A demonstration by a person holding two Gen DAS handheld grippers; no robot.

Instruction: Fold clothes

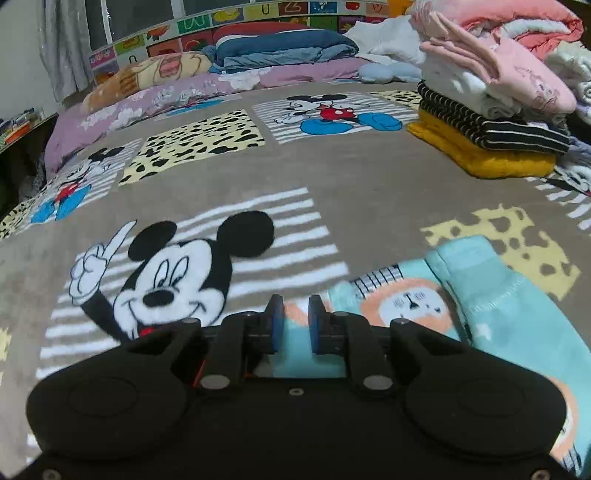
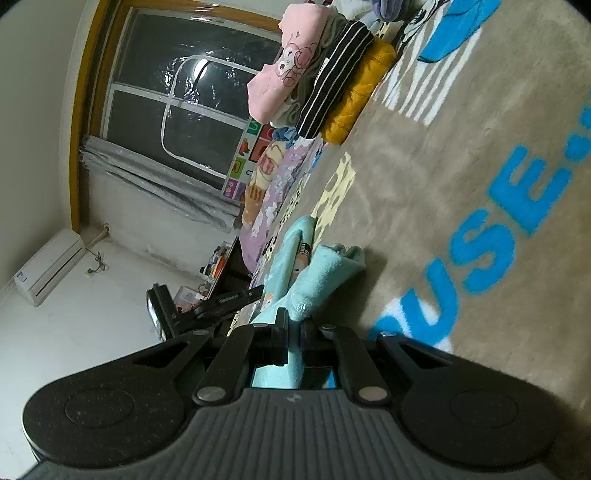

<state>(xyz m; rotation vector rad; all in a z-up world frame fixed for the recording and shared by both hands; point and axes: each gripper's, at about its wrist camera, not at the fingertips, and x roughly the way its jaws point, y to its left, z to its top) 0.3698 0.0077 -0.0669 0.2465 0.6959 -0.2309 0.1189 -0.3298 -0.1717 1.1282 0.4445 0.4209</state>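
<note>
Here the right tool pinches the mint-green garment's edge on the bed blanket; the left tool, nearly pressed together at six o'clock, holds nothing. A one-sided tug could undo the fold.

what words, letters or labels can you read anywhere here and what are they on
"USE": big blue letters on the brown blanket, start of the word cut off behind the right gripper.
"U": a tile of the alphabet wall panel.
White tag on the striped garment: too small to read.
Air conditioner sticker: too small to read.
</note>
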